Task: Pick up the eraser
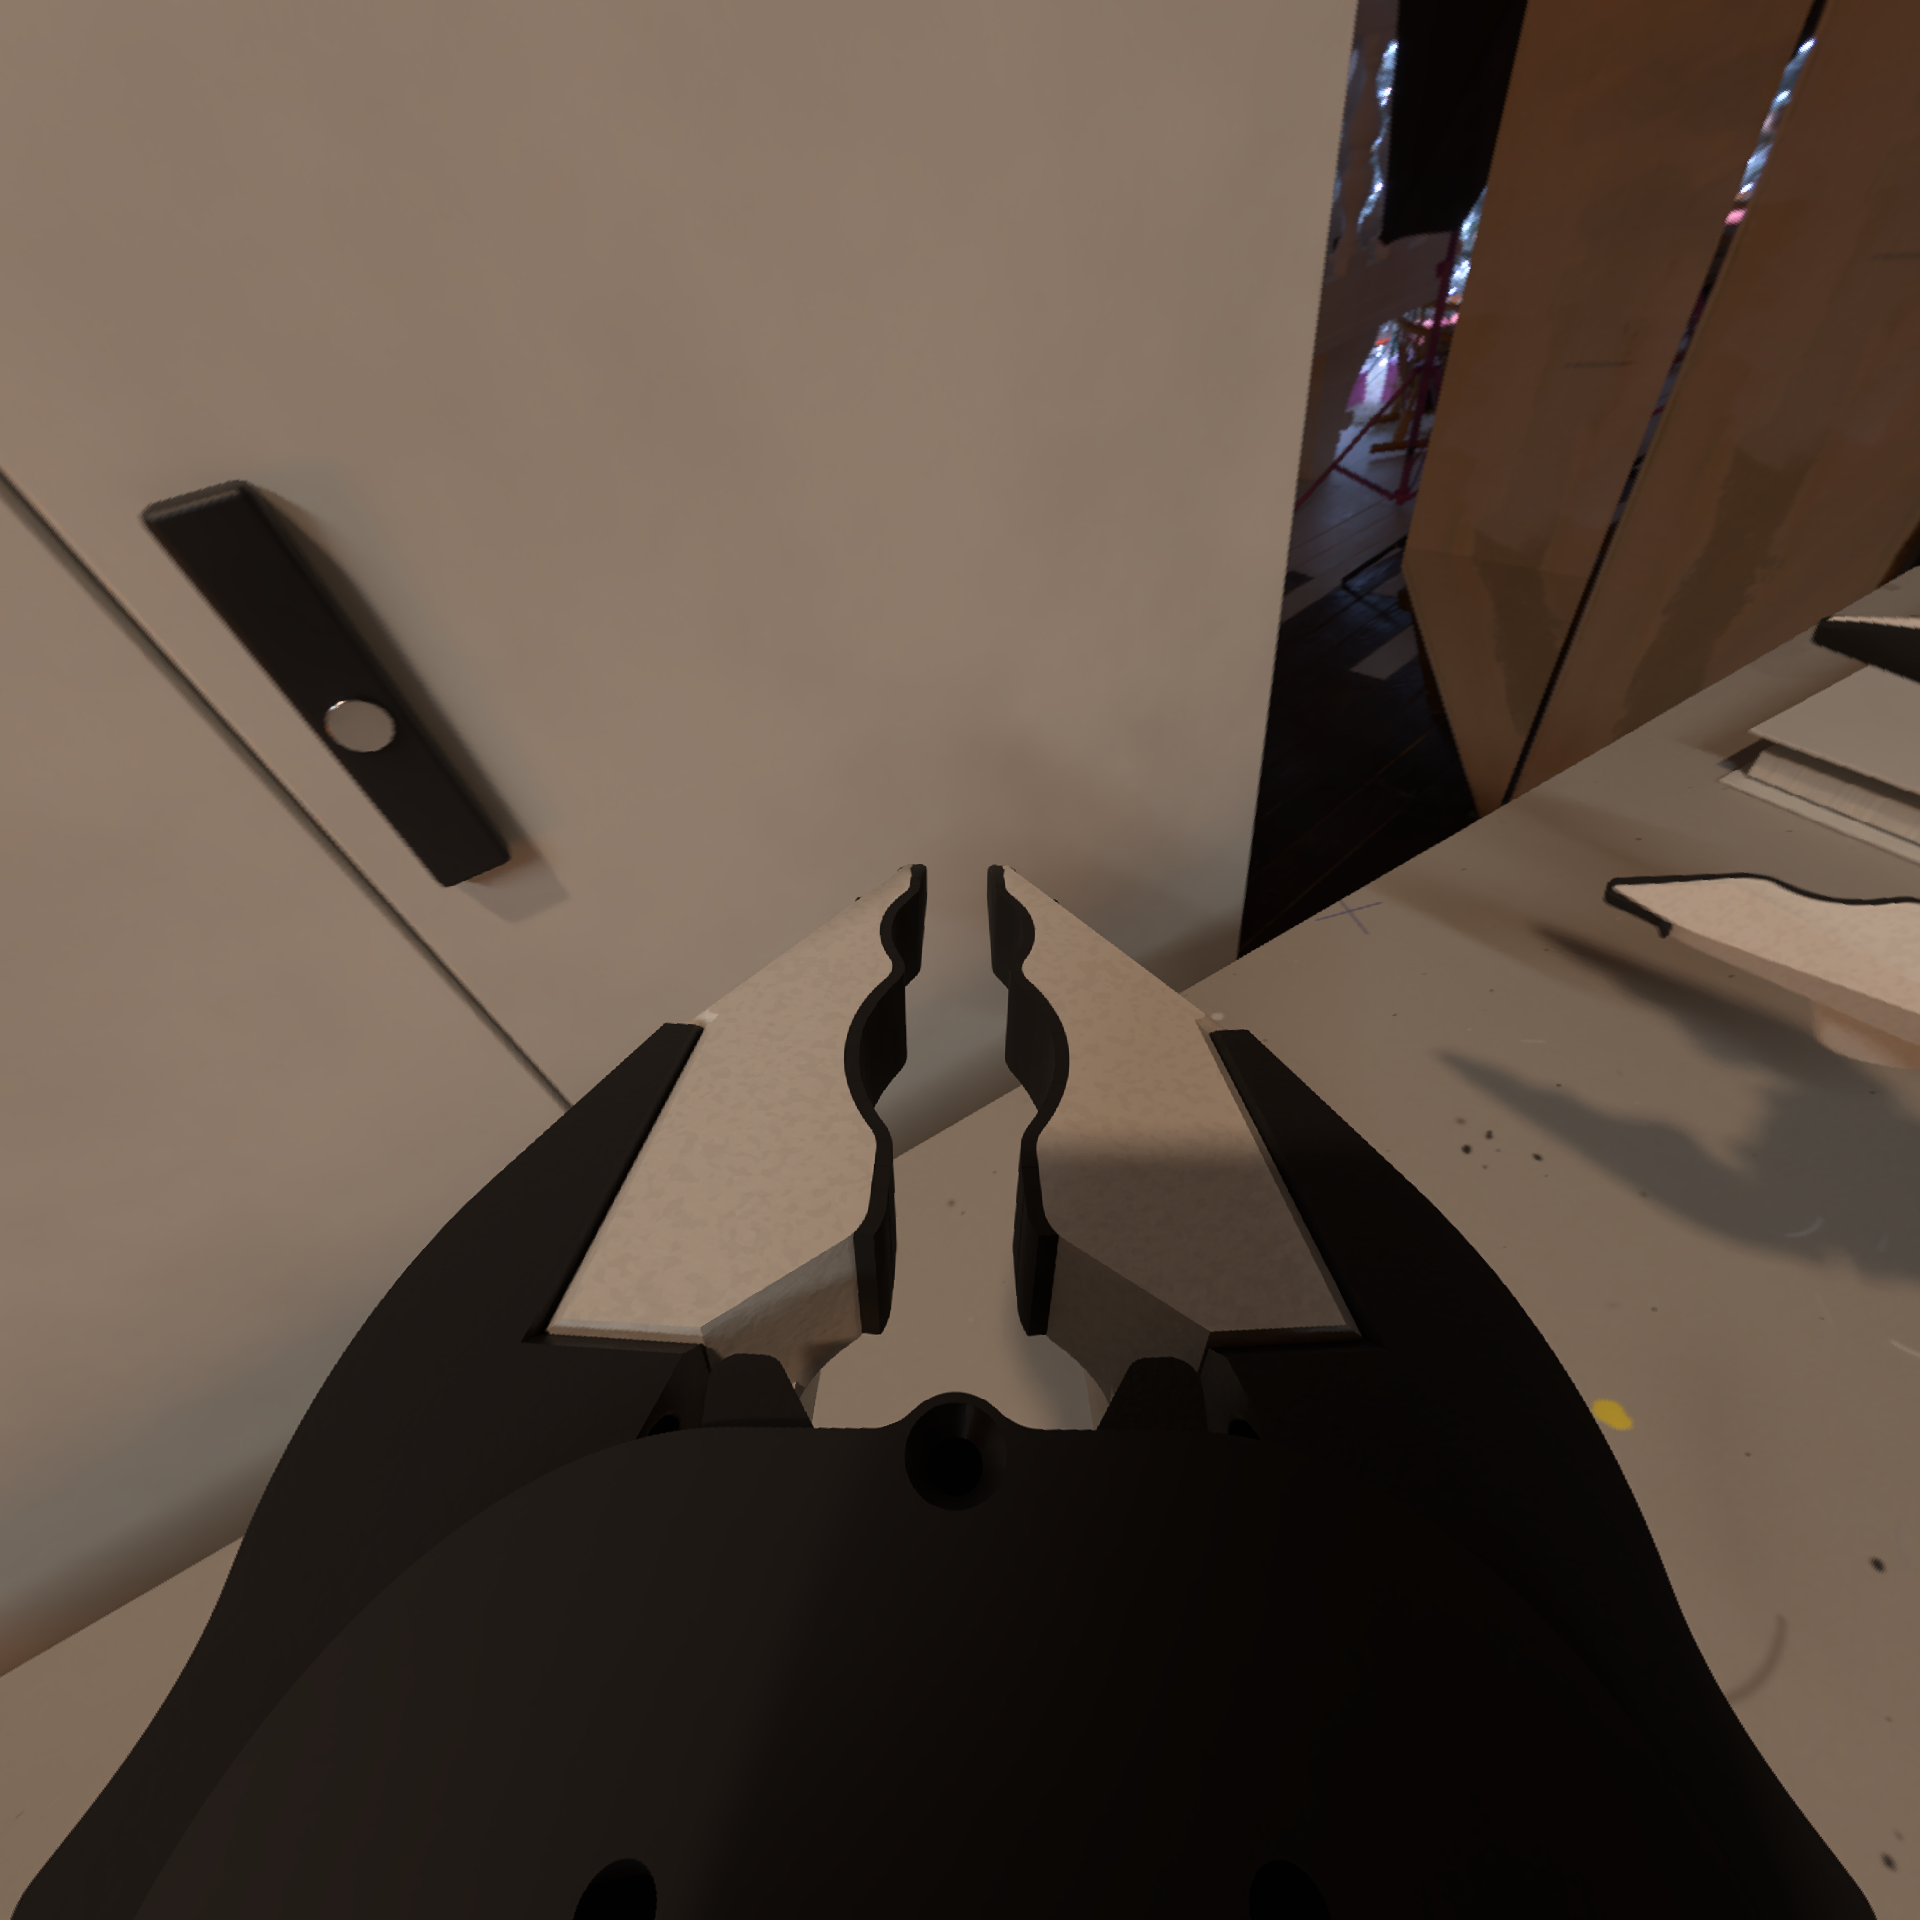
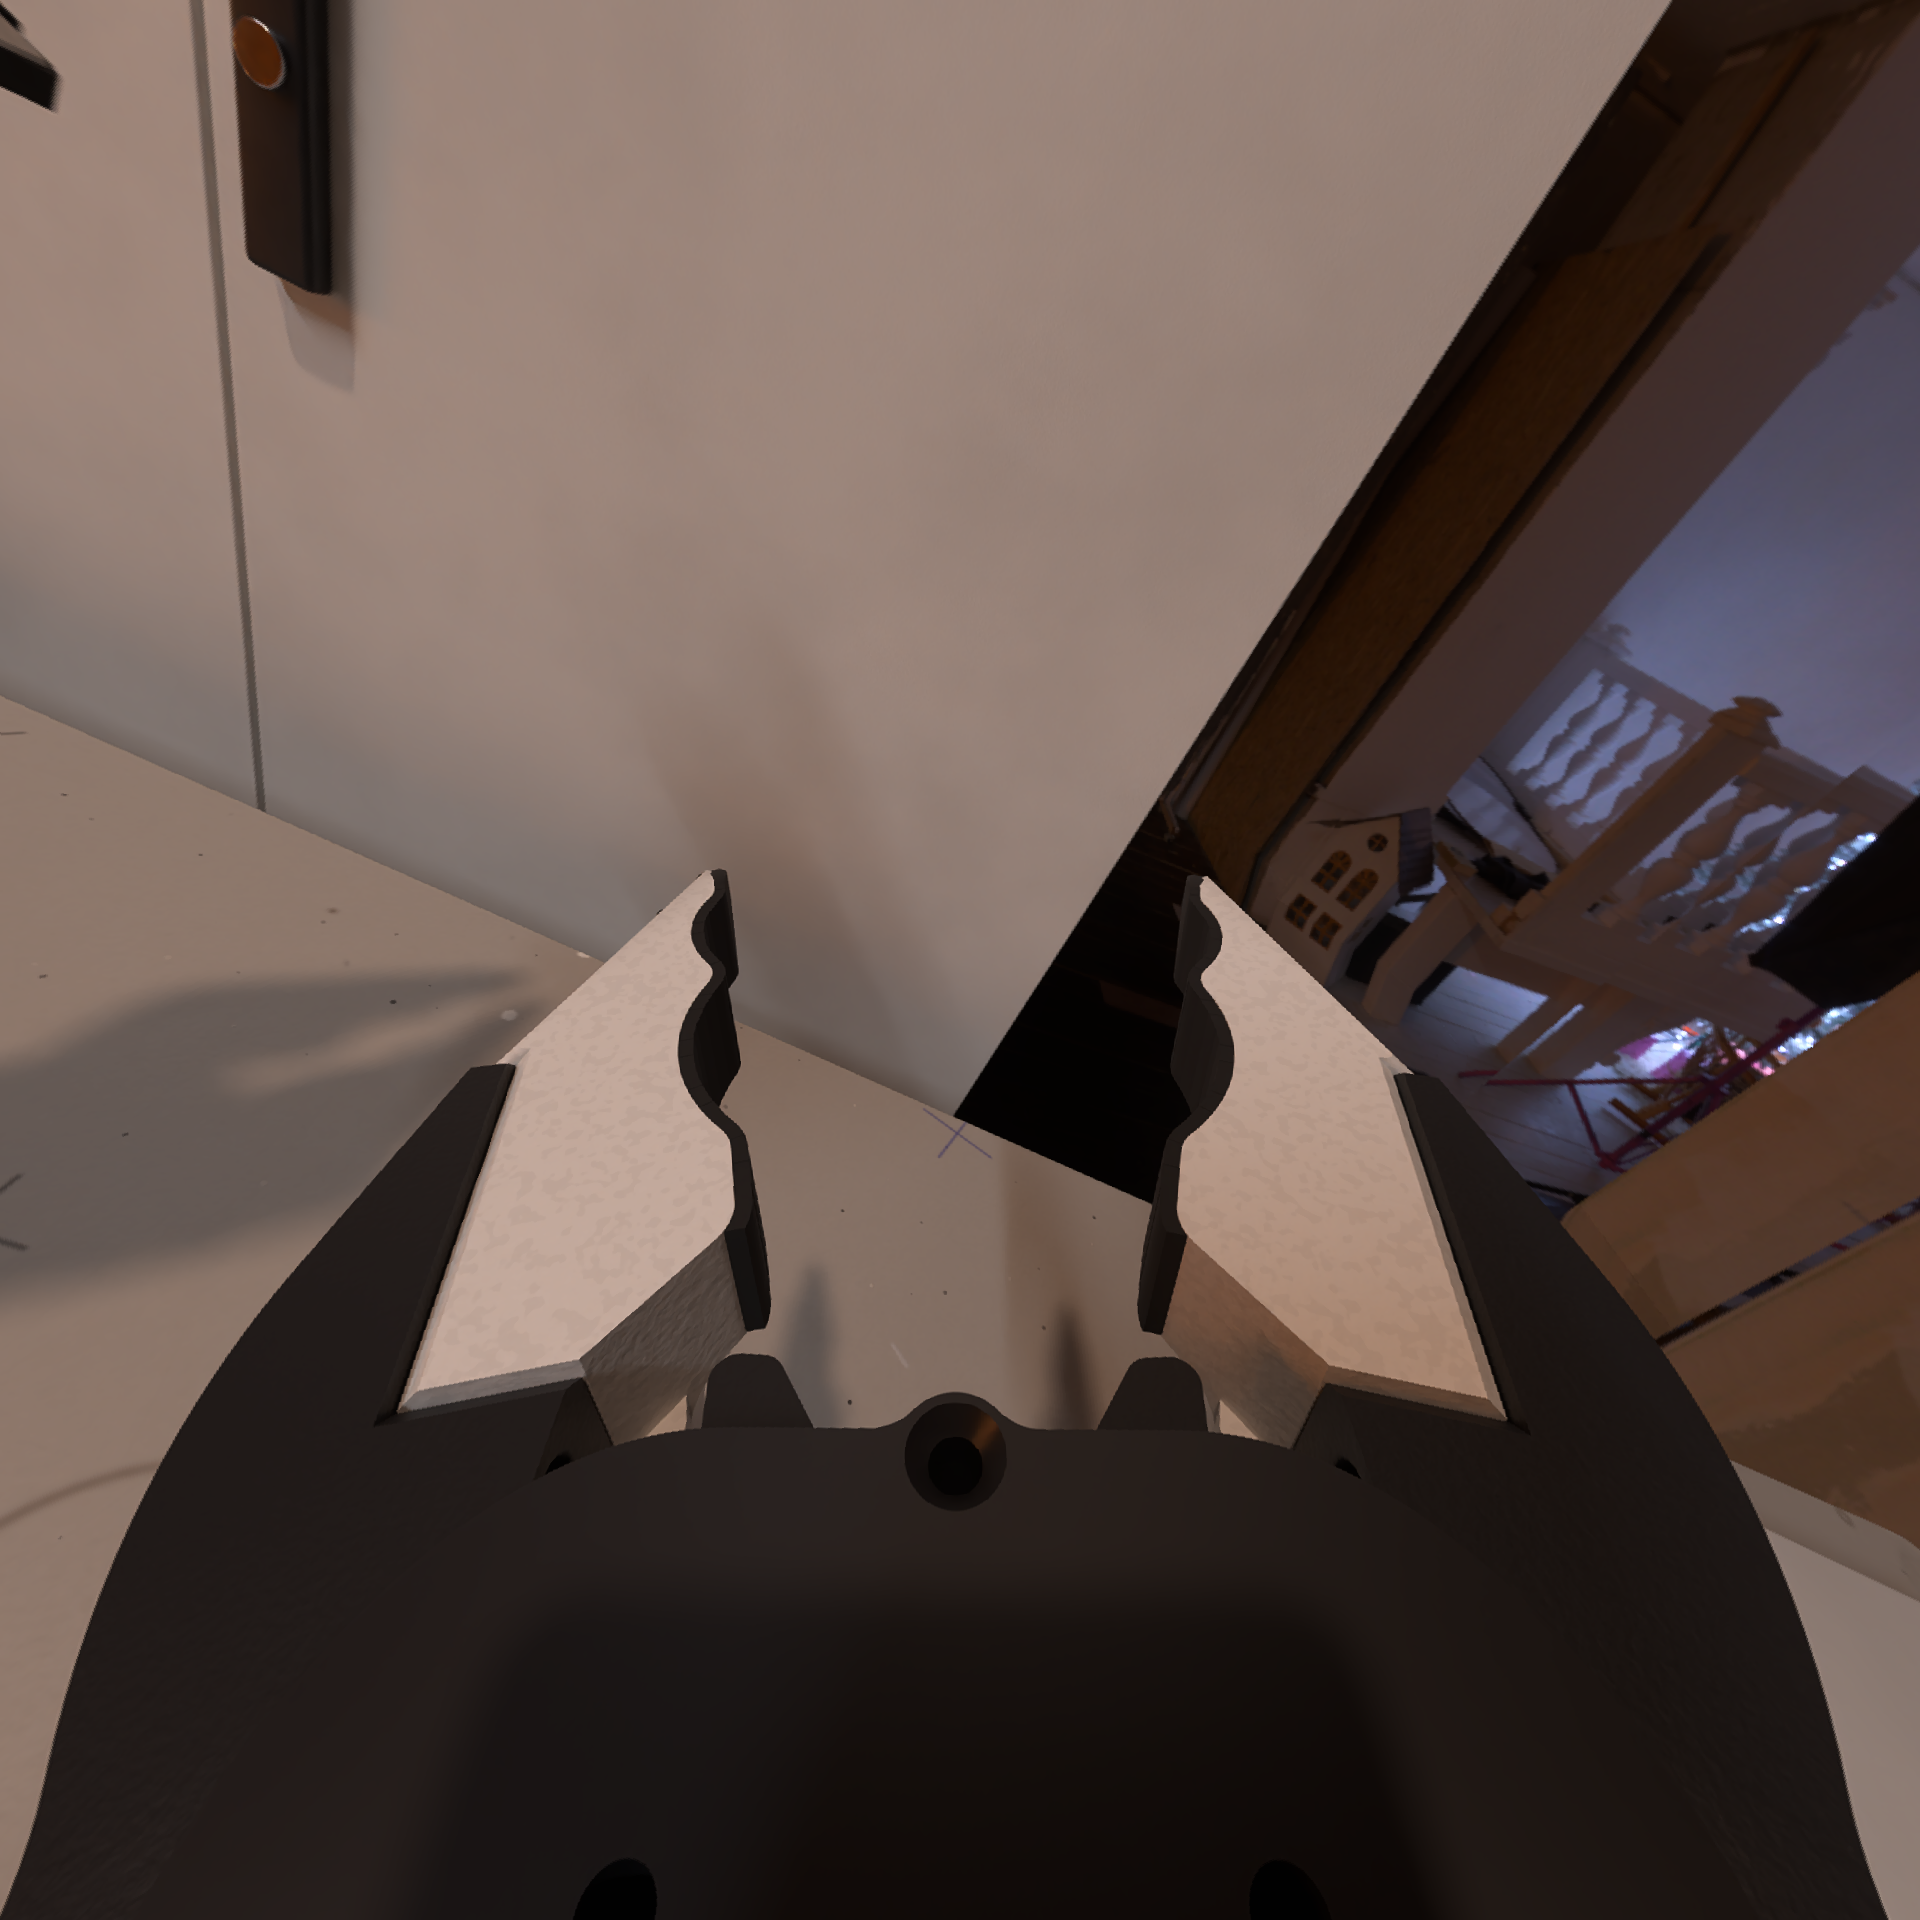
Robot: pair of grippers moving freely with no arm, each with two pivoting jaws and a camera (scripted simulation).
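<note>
I cannot see an eraser in either view. My left gripper (image 1: 956,883) hovers low over the pale table (image 1: 1403,1299), pointing at the pale cabinet front (image 1: 727,416). Its jaws are nearly together with only a thin gap and nothing between them. My right gripper (image 2: 956,894) is wide open and empty above the table's far corner (image 2: 883,1195), also facing the cabinet. One finger (image 1: 1766,935) of the right gripper shows at the right edge of the left wrist view, above its shadow.
A black bar handle with a round metal button (image 1: 322,675) is on the cabinet door; it also shows in the right wrist view (image 2: 286,145). Flat pale slabs (image 1: 1829,769) lie at the right. Beyond the table edge is a dark gap (image 1: 1330,727) and brown panels (image 1: 1621,416).
</note>
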